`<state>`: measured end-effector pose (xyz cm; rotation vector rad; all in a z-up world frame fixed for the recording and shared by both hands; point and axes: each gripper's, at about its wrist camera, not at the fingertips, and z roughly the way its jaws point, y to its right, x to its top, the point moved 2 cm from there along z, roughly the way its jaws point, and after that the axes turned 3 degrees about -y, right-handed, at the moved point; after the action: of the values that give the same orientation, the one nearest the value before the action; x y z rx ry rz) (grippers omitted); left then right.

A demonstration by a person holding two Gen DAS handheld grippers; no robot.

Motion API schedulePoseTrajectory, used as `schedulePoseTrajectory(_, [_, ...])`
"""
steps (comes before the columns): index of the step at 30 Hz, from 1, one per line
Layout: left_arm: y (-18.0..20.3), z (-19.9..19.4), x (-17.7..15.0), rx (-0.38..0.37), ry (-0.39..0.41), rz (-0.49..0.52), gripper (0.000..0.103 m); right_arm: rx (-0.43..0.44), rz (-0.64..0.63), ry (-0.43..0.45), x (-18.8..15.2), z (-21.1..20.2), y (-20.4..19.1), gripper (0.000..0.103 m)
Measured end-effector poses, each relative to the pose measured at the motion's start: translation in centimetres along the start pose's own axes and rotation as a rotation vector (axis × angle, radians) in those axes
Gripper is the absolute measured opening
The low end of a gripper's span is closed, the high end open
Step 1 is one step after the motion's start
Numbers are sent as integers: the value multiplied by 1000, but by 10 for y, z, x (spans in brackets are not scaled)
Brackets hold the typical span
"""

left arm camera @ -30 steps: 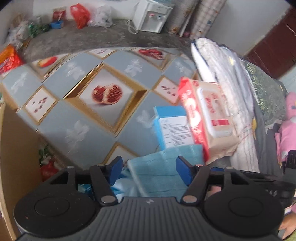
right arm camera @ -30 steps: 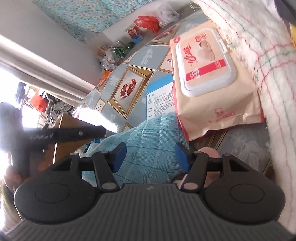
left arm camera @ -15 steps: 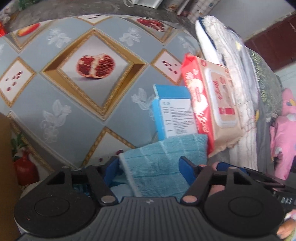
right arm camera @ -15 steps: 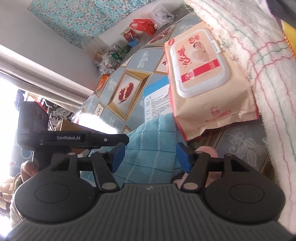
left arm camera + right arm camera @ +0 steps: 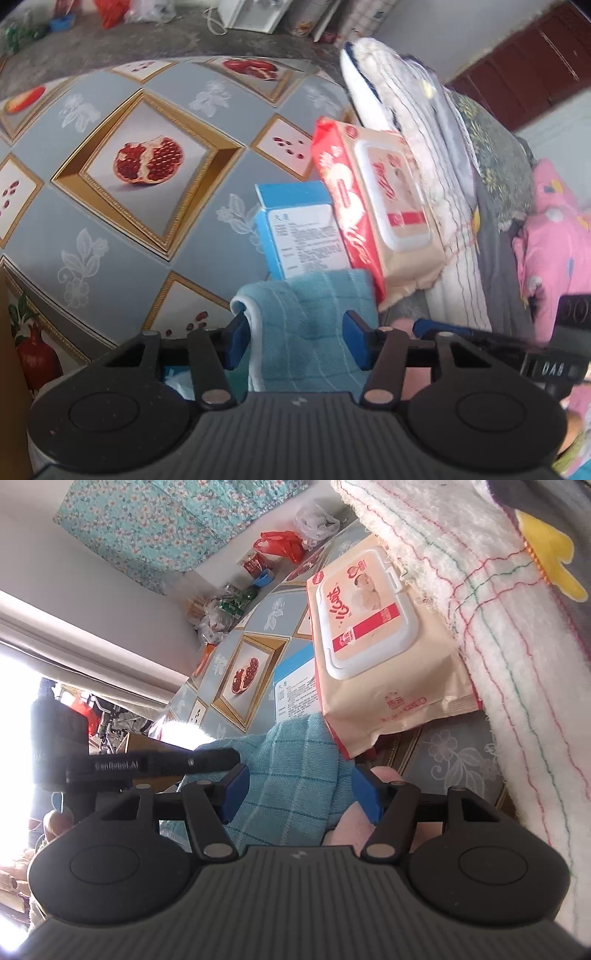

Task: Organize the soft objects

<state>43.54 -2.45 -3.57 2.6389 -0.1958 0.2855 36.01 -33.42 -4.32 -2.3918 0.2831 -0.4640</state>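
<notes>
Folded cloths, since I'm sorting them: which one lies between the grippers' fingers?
The light blue checked towel, between the fingers of both the closing left gripper and the right gripper. The white towel with coloured stitching lies beyond.

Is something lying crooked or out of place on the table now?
Yes. The wipes pack lies tilted, one side propped on the blue box and the other against the folded white towel. The blue cloth is bunched, not folded.

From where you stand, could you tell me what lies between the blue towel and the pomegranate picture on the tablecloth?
Bare tablecloth only; the left wrist view shows nothing between the blue towel and the pomegranate picture.
</notes>
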Motion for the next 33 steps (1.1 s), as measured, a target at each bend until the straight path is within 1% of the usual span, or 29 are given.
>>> schedulePoseTrajectory(1, [4, 1, -2, 21, -2, 17, 37, 0, 3, 6, 0, -2, 1, 61])
schedulePoseTrajectory(2, [7, 1, -5, 46, 0, 33, 31, 1, 7, 10, -1, -4, 2, 61])
schedulePoseTrajectory(3, [10, 1, -7, 68, 4, 46, 17, 1, 12, 14, -1, -6, 3, 61])
schedulePoseTrajectory(4, [15, 0, -10, 92, 15, 63, 8, 2, 16, 18, -2, -9, 4, 61])
schedulePoseTrajectory(5, [19, -3, -13, 108, 33, 74, 8, 1, 18, 24, -4, -12, 4, 61])
schedulePoseTrajectory(7, [28, -15, -20, 138, 93, 91, 7, 2, 16, 37, -8, -21, 2, 61])
schedulePoseTrajectory(11, [56, -50, -39, 133, 206, 121, 7, 9, -1, 79, -20, -45, -7, 61])
schedulePoseTrajectory(14, [79, -82, -62, 137, 301, 149, 7, 30, -16, 120, -35, -70, -16, 61])
schedulePoseTrajectory(15, [84, -91, -70, 131, 327, 150, 7, 43, -18, 132, -41, -78, -17, 61])
schedulePoseTrajectory(17, [97, -112, -94, 146, 384, 167, 7, 75, -20, 155, -55, -93, -21, 61])
schedulePoseTrajectory(18, [103, -118, -103, 150, 399, 172, 7, 97, -20, 165, -63, -100, -23, 61])
schedulePoseTrajectory(22, [114, -145, -148, 101, 463, 151, 7, 176, -3, 188, -94, -114, -26, 62])
schedulePoseTrajectory(25, [117, -152, -172, 50, 508, 131, 7, 242, 45, 198, -119, -116, -23, 62])
schedulePoseTrajectory(29, [120, -152, -186, -71, 515, 67, 6, 318, 102, 254, -147, -123, -17, 62])
schedulePoseTrajectory(31, [122, -151, -192, -119, 544, 45, 7, 356, 125, 294, -161, -128, -12, 62])
schedulePoseTrajectory(33, [120, -152, -199, -192, 578, 8, 6, 396, 153, 337, -176, -134, -3, 62])
